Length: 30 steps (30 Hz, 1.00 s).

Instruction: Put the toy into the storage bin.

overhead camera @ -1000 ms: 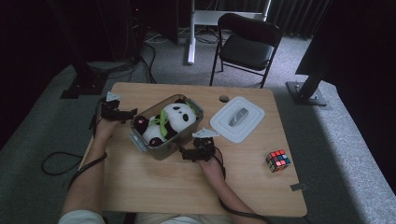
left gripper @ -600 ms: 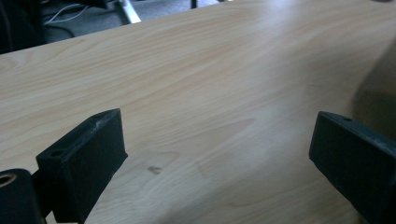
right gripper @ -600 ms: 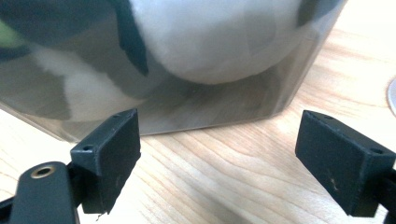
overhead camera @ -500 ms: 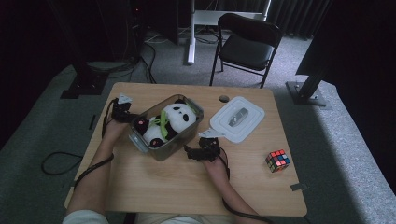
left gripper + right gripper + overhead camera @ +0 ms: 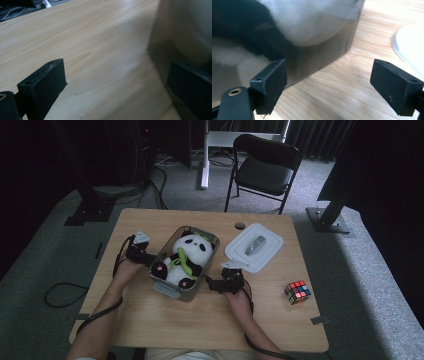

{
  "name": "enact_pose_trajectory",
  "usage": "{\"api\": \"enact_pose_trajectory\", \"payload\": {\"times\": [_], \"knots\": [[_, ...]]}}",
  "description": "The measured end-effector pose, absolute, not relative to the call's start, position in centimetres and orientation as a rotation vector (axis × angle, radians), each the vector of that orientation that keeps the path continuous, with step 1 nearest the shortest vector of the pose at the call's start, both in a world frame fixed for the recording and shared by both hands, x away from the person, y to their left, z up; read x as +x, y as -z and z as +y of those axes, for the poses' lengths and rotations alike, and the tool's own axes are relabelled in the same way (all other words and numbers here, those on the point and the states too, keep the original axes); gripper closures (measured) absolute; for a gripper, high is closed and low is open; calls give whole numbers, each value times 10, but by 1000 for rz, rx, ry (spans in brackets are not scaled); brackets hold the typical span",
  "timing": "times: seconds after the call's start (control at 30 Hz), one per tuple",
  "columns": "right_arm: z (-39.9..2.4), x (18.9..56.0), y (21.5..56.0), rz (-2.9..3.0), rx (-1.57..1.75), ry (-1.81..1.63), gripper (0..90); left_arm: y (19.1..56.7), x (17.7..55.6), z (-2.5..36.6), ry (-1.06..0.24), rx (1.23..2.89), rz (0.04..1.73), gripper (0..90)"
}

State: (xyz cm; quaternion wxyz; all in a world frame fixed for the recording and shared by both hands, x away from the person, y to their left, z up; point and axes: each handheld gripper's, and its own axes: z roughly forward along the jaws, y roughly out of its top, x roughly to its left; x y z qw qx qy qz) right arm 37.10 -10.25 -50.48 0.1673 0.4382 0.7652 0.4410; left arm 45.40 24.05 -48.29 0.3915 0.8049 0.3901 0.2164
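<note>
A clear plastic box sits mid-table with a panda plush lying inside it. My left gripper is open at the box's left wall, its right jaw close against that wall. My right gripper is open at the box's right side, and the right gripper view shows the clear wall with the plush's white and black fur behind it. Neither gripper has anything between its jaws.
A white lid lies right of the box, and its edge appears in the right gripper view. A colour cube rests near the table's right side. A round hole is at the table's far edge. A folding chair stands behind.
My left gripper has moved right, from the table's left part up to the box's left wall. The right gripper stays at the box's right side, shifted slightly.
</note>
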Motion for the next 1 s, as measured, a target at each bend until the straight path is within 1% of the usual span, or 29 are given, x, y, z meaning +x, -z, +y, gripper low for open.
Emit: {"api": "enact_pose_trajectory", "payload": {"times": [0.2, 0.4, 0.57, 1.0], "knots": [[-120, 374, 505, 2181, 1271, -1284, 150, 481, 436, 225, -558, 2073, 927, 31], [-133, 376, 507, 2190, 1273, -1222, 149, 478, 425, 208, -602, 2099, 912, 31], [-145, 375, 506, 2197, 1276, -1208, 149, 479, 420, 197, -548, 2117, 923, 31], [-177, 369, 505, 2189, 1282, -1198, 151, 481, 407, 170, -508, 2160, 846, 31]]}}
